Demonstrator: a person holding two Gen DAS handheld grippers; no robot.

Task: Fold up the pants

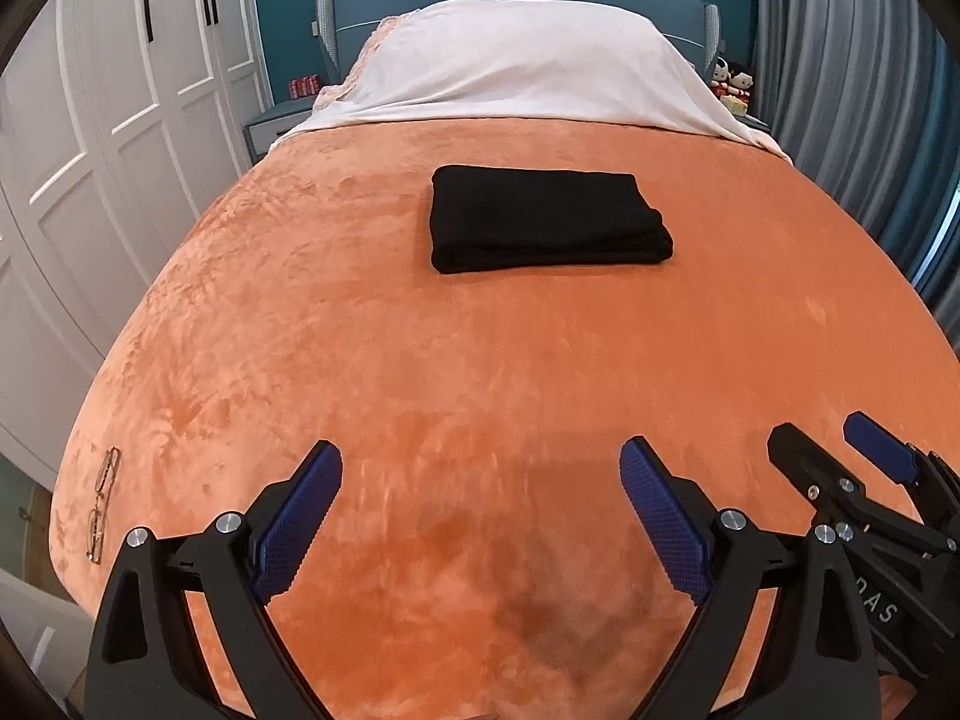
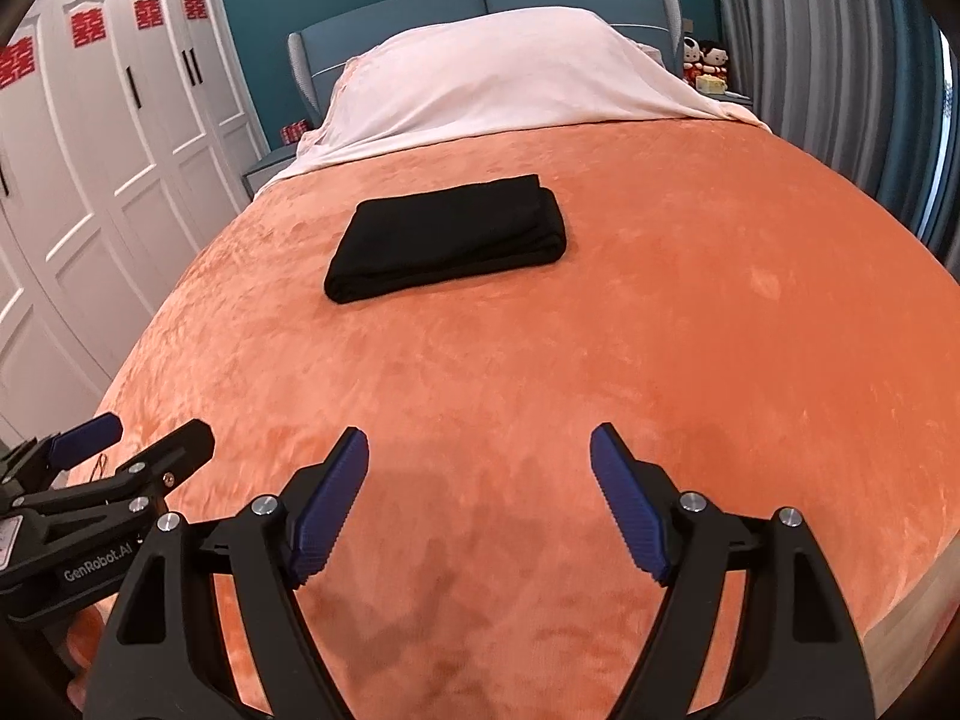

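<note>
Fold looks done: pants (image 1: 549, 219) sit as a neat black stack mid-bed (image 1: 420, 372), well clear of left gripper (image 1: 480, 504) and right gripper (image 2: 480, 492), both jaws wide, empty.

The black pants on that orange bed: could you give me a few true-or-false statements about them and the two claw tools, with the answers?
1. The black pants lie folded into a compact rectangle on the orange blanket. True.
2. The left gripper is clamped on the pants. False: its jaws stand open with nothing between them, well short of the pants.
3. The right gripper is open and empty. True.
4. A pair of glasses rests on top of the pants. False: the glasses lie on the blanket near its edge, far from the pants.
5. One pant leg trails off the side of the bed. False: the whole bundle sits mid-bed, below the white cover.
</note>
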